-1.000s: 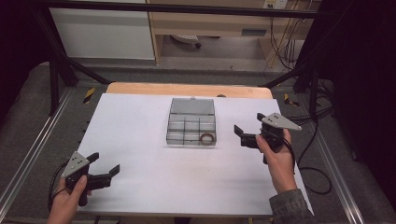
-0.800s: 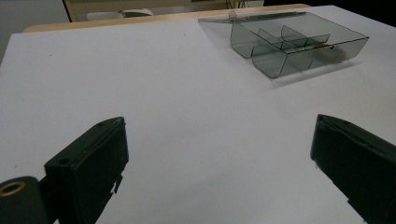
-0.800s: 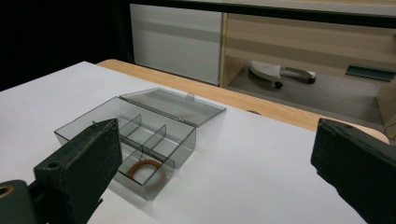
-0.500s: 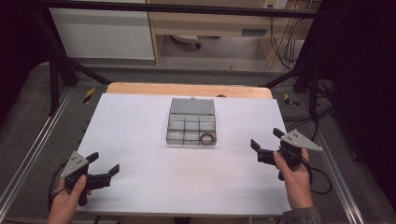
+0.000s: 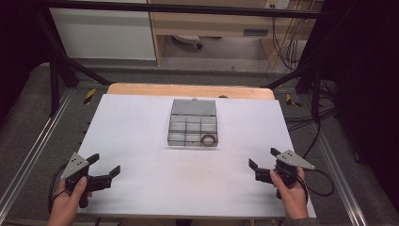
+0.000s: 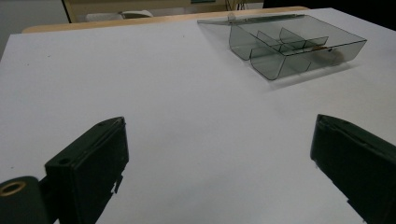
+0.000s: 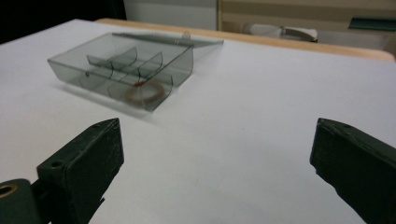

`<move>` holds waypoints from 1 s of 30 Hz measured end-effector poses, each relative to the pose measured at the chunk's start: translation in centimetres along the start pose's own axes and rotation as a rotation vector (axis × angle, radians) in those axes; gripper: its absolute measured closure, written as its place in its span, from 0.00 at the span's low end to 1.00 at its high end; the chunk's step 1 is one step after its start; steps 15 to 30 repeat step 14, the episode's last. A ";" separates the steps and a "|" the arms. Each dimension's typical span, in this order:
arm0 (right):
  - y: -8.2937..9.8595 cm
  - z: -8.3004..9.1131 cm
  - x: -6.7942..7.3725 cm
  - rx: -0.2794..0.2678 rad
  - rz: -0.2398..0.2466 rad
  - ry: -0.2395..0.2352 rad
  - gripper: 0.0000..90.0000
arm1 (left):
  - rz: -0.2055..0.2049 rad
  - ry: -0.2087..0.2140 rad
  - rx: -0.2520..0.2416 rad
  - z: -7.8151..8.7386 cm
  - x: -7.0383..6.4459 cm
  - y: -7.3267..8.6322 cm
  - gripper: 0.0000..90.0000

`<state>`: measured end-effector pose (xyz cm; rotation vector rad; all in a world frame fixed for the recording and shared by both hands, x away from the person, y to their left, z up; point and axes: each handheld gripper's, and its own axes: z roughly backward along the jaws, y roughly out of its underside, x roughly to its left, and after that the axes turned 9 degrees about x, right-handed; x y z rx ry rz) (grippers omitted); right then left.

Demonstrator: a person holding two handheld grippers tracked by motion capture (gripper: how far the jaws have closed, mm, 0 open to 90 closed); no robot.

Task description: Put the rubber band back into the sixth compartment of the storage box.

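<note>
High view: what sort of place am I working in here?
Probably a lab or workshop recording bench: a white-topped table inside a black metal frame, loose cables hanging at the back, and a clear compartment box laid out between the two open tongs.

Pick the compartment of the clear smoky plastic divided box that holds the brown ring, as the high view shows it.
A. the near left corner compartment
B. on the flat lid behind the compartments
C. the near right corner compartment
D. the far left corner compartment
C: in the high view the brown ring lies in the near right corner compartment of the clear smoky plastic divided box.
</note>
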<state>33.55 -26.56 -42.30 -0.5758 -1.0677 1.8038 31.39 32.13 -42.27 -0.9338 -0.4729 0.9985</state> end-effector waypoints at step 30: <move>0.7 -3.7 1.7 0.100 0.028 -0.042 0.04 | 0.019 0.024 -0.006 -0.1 -0.2 -0.1 0.05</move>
